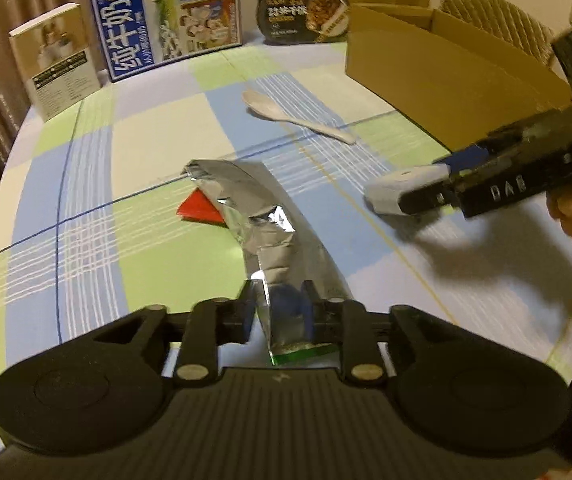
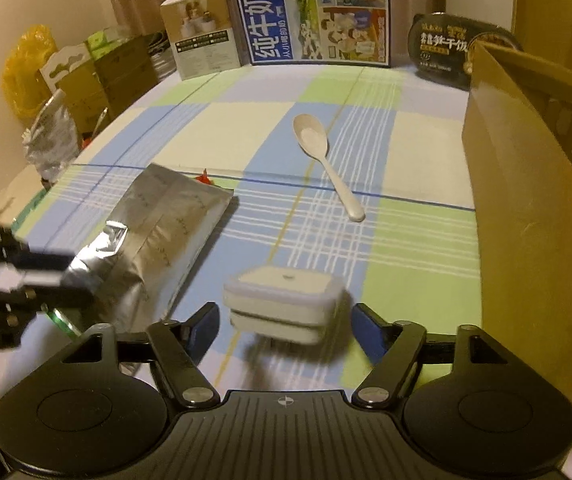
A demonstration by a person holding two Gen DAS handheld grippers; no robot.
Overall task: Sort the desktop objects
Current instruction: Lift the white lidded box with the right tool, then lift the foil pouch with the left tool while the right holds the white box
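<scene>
The silver foil pouch (image 1: 262, 232) is crumpled and shiny, with a green printed edge at its near end and a red corner showing under its left side. It lies long across the middle of the checked tablecloth (image 1: 86, 208), and the left gripper (image 1: 278, 312) pinches its near end between both fingers. There is one such pouch on the cloth.

To its right sits one small white case (image 2: 282, 304), square with rounded corners and a seam around its middle. The right gripper (image 2: 286, 324) has its blue-padded fingers spread wide, one on each side of the case, apart from it.

Farther off lies one pale plastic spoon (image 2: 326, 160), bowl away, handle pointing near and right. On the right stands one open cardboard box (image 1: 438, 68). Along the far edge three packages stand: a cream carton (image 1: 56, 60) at left, a blue milk box (image 1: 166, 16) in the middle, and a black meal tray (image 1: 304, 14) at right
</scene>
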